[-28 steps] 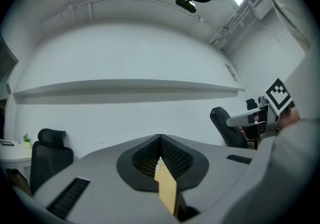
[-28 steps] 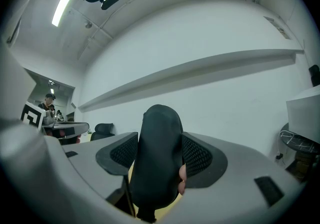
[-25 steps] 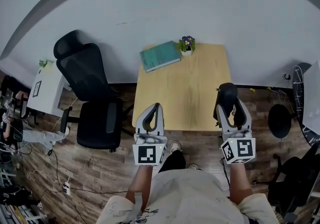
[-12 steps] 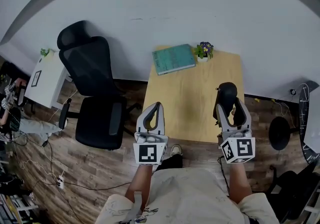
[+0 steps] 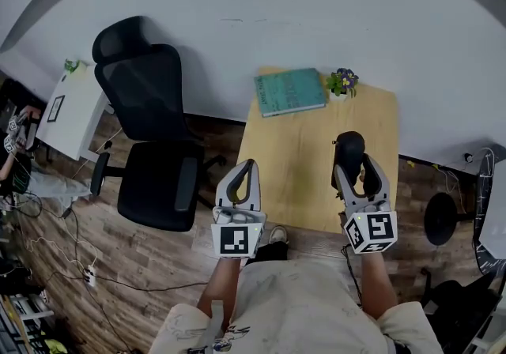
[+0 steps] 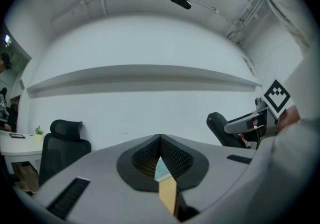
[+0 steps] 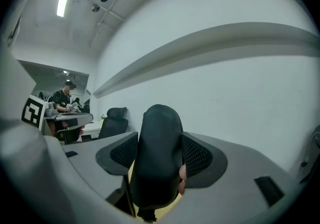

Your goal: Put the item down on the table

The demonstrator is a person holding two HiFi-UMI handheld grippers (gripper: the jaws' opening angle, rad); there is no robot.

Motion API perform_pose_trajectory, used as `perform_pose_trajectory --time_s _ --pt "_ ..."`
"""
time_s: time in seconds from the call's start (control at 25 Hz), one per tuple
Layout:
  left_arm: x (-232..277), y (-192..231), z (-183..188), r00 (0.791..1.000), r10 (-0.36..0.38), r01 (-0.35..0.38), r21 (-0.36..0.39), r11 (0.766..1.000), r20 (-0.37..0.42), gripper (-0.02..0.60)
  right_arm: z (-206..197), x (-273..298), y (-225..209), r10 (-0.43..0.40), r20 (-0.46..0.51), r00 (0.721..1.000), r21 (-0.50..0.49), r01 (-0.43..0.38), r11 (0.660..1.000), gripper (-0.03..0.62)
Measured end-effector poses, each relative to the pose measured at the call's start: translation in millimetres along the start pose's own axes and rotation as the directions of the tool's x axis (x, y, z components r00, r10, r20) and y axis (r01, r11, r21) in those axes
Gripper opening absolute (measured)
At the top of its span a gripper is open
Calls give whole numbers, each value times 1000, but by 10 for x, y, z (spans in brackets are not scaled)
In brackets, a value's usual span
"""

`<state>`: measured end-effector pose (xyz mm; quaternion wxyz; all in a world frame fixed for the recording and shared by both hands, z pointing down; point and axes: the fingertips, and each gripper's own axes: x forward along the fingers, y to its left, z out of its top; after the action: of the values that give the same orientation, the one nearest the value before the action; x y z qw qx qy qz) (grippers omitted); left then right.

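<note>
The item (image 5: 349, 151) is black, rounded and oblong, perhaps a computer mouse. My right gripper (image 5: 353, 167) is shut on it and holds it over the right part of the wooden table (image 5: 296, 159). In the right gripper view the item (image 7: 159, 138) fills the gap between the mesh pads of my right gripper (image 7: 159, 160), with tabletop showing below. My left gripper (image 5: 248, 167) hangs shut and empty at the table's near left edge. In the left gripper view my left gripper (image 6: 160, 140) has its jaws pressed together, and a sliver of table (image 6: 168, 195) shows between them.
A teal book (image 5: 290, 92) and a small pot of flowers (image 5: 342, 81) lie at the table's far edge by the white wall. A black office chair (image 5: 150, 131) stands left of the table, with a white desk (image 5: 67, 107) beyond it. Cables lie on the wooden floor.
The view has swung, so the table now sits further right and nearer. My right gripper with the black item has come in from the table's right edge to over its top. Left gripper unchanged.
</note>
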<state>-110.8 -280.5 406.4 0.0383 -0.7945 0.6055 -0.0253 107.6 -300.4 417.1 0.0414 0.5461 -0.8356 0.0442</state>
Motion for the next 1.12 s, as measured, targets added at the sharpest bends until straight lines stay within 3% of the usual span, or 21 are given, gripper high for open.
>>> perform_pose_trajectory --time_s 0.24,0.36,0.64,0.88,1.12 --pt "59 274 -151 999 26 -26 -13 1000 23 6 -285 295 192 29 -87 996 -1 -29 1000 288" --pt "88 362 -234 1000 16 -16 -2 1000 -13 6 -454 422 267 39 -137 990 -6 -40 999 288" --pt "166 497 -366 1000 -15 15 0 1000 -13 6 -912 615 389 35 -289 957 -4 -38 999 288" --pt "235 444 -542 998 -48 48 -16 999 -45 8 -1289 729 427 55 -400 915 11 -55 998 288" --pt "308 328 -641 997 -65 62 -45 997 -49 6 -1721 712 412 58 -534 843 1 -69 998 288"
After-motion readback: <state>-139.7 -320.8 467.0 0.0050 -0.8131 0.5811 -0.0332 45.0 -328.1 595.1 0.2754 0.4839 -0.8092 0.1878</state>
